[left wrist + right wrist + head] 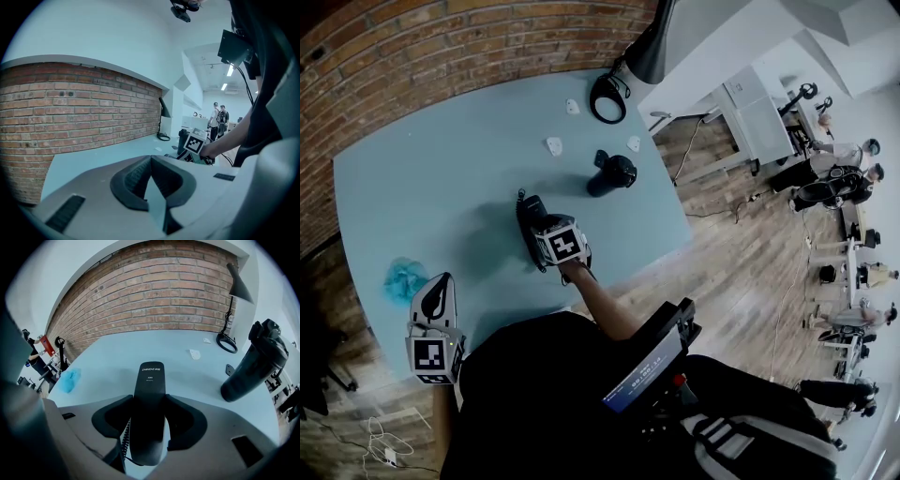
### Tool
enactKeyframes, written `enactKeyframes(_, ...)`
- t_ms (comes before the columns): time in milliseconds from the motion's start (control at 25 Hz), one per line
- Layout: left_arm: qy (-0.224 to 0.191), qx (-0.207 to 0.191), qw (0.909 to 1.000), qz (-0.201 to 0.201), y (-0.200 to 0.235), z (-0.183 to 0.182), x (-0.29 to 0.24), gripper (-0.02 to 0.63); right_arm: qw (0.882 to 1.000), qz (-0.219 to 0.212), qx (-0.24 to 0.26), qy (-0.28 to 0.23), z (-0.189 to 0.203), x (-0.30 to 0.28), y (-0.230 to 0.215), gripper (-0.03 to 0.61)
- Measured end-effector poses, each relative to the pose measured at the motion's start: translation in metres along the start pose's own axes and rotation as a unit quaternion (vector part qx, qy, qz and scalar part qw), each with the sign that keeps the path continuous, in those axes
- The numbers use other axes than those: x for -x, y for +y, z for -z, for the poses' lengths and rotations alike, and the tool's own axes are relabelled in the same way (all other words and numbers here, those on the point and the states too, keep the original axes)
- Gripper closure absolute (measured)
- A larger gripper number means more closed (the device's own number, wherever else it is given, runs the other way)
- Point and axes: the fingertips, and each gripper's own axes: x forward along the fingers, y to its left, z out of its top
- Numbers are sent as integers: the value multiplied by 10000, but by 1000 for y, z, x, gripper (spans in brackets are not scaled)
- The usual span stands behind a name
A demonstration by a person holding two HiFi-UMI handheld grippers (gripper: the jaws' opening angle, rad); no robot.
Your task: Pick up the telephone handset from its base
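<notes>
Telephone handset (148, 380) sits clamped in the right claw (149, 404), so the grasp looks made and a straight lift off the base (529, 214) comes next; the left claw (151, 161) idles closed, empty.

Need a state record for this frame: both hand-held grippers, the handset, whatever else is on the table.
right hand-held gripper: shut on the black plastic telephone handset, pads on both its sides
handset: lengthwise between the jaws, coiled cord beneath; base not made out, so cannot tell if it is lifted
left hand-held gripper: shut, nothing between the jaws, at the near table edge
light blue table: also holds a black bottle and a small crumpled blue item
black desk lamp: at the far end
</notes>
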Motion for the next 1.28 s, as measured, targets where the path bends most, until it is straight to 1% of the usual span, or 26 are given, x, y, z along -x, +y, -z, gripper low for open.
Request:
enactKeyframes(280, -18, -4, 10000, 30, -3, 0, -2, 589, 9997, -89, -147, -174, -6, 3, -3, 362)
enactKeyframes(640, -28, -42, 9999, 122, -9, -3, -5, 589, 9990, -49, -292, -332, -15, 14, -10, 362)
enactKeyframes(720, -16, -112, 9999, 124, -10, -3, -5, 589, 9989, -49, -313, -358, -16, 15, -10, 362)
enactKeyframes(880, 60, -392, 9990, 183, -15, -2, -6, 589, 9986, -75, -311, -431, -21, 17, -11, 362)
enactKeyframes(1000, 67, -385, 9989, 239, -18, -3, -7, 589, 9983, -29, -272, -510, -29, 21, -12, 362)
enactKeyframes(1080, 75, -388, 9989, 266, -20, -3, -7, 589, 9980, -70, -249, -578, -34, 23, -10, 362)
enactKeyframes(1280, 79, -475, 9981, 371, -25, -1, -9, 589, 9963, -61, -271, -816, -53, 34, -14, 362)
